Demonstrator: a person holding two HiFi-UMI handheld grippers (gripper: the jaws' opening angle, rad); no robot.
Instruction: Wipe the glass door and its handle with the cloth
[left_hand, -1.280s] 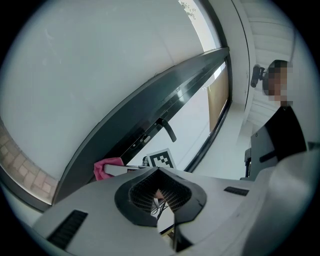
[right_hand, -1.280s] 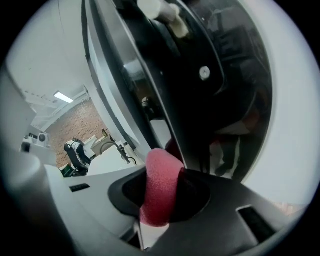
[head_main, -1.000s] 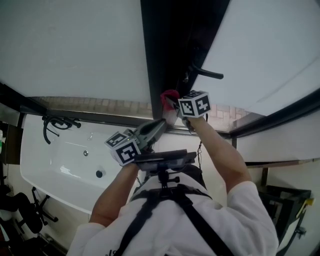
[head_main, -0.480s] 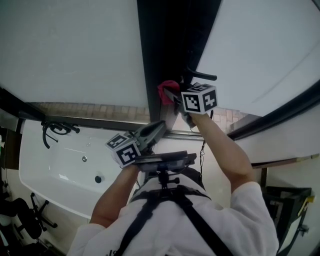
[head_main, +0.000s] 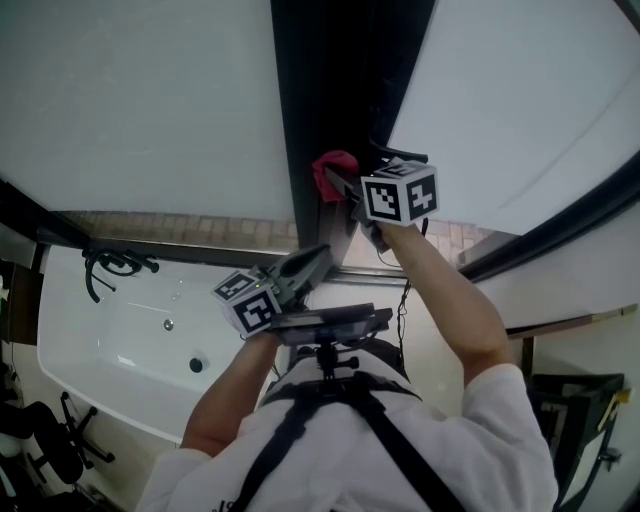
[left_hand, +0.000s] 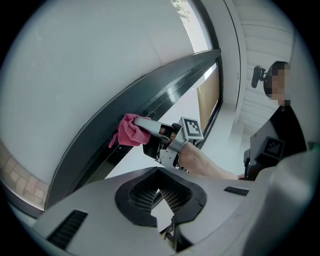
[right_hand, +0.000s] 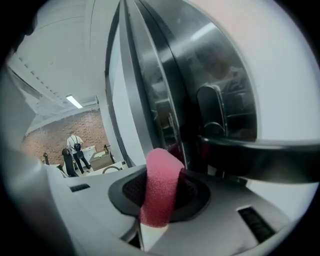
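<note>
**Clerk:** Largest entry first?

**Keeper:** Glass door (head_main: 140, 100), frosted white, filling the far side of the head view. A dark frame (head_main: 340, 90) ran up between its left and right panes.

**Clerk:** Next?

**Keeper:** One white bathtub (head_main: 130, 340), low on the left, well apart from both tools.

**Clerk:** The tools?

**Keeper:** Right gripper (head_main: 338, 185) (left_hand: 142, 126) (right_hand: 160, 192), raised to the dark frame, jaws clamped on the cloth. Left gripper (head_main: 325, 248) (left_hand: 159, 192), lower and nearer the person, apart from the door. Its ribbed pads met at the tips with nothing between them.

**Clerk:** Fittings?

**Keeper:** One handle (head_main: 392, 150) (right_hand: 260, 152), a dark lever on the frame, just right of the right gripper. The gripper's marker cube partly hid it in the head view.

**Clerk:** And the smallest?

**Keeper:** One cloth (head_main: 335, 165) (left_hand: 129, 131) (right_hand: 160, 175), pink-red, bunched. It stood folded between the right gripper's jaws and lay against the dark frame, just left of the handle. Whether it touched the lever could not be told.
</note>
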